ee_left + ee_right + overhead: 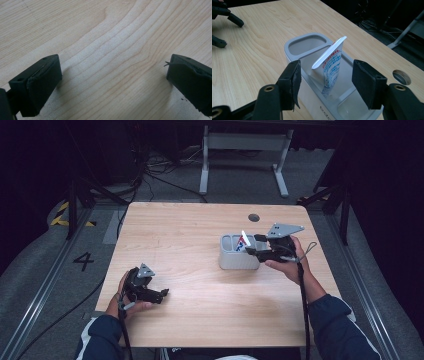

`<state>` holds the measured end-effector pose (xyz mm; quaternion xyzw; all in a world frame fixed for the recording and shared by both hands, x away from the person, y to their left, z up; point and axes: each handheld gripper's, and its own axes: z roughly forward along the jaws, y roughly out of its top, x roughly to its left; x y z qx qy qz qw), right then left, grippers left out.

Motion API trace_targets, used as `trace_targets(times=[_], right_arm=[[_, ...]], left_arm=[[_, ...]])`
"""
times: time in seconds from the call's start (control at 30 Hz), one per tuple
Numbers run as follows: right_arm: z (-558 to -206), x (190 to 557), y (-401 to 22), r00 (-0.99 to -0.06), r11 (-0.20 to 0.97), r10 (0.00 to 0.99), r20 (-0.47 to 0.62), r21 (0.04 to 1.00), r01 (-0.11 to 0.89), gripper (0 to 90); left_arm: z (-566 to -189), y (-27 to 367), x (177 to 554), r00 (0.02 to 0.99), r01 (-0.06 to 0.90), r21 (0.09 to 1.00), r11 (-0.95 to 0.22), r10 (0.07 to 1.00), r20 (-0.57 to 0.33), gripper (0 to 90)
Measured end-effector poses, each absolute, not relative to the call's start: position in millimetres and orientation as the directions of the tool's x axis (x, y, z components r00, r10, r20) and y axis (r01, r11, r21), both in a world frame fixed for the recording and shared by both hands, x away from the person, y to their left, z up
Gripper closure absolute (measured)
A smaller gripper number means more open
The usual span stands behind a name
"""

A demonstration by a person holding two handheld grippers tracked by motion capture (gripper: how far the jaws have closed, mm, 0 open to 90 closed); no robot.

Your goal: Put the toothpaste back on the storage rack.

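On the far right of the pale wooden worktop [200, 270], seen from the high view, a grey plastic holder with rounded compartments [239, 259] stands with a white toothpaste tube printed in blue and red [243, 241] leaning upright inside it. The right hand-held gripper [251, 246] hovers just beside the tube's crimped end, while the left hand-held gripper [165, 293] rests low near the front left edge, well apart from the holder. A dark round hole [254, 217] sits near the worktop's far edge; beyond it are grey carpet, loose cables, a white table frame and a "4" marked on the floor.

In the left gripper view, the left hand-held gripper [112, 77] stands wide open over bare wood grain, holding nothing.

In the right gripper view, the right hand-held gripper [325, 83] has its jaws apart on either side of the tube [331, 67], the pads clear of it; the tube stands in the middle compartment of the holder [294, 53], tilted against the wall. The drop looks done, so I would judge the sound move is to draw straight back and up, keeping the pads off the crimped end so the tube does not tip out.
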<state>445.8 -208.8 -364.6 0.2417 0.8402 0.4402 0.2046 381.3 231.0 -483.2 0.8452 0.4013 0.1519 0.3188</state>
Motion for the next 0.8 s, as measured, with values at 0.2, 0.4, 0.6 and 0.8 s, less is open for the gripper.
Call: trace_targets(times=[0.2,0.4,0.6,0.8], right_arm=[[-363.3,437.9,-215.7,-0.794,0.515,0.586,-0.162,0.831,0.210,38.9],[-362.8,429.3,-225.1,-0.783,0.526,0.592,-0.191,0.827,0.196,37.3],[-366.2,423.9,-236.6,-0.770,0.534,0.604,-0.206,0.822,0.199,36.2],[-369.1,417.7,-249.1,-0.755,0.549,0.614,-0.229,0.811,0.201,34.9]], left_arm=[[-483.1,231.0,381.3,0.632,0.581,0.661,-0.475,0.775,0.001,0.3],[-483.1,231.0,381.3,0.632,0.581,0.661,-0.475,0.775,0.001,0.3],[-483.1,231.0,381.2,0.631,0.582,0.661,-0.474,0.776,0.001,0.3],[-483.1,231.1,381.2,0.631,0.581,0.660,-0.475,0.775,0.002,0.3]])
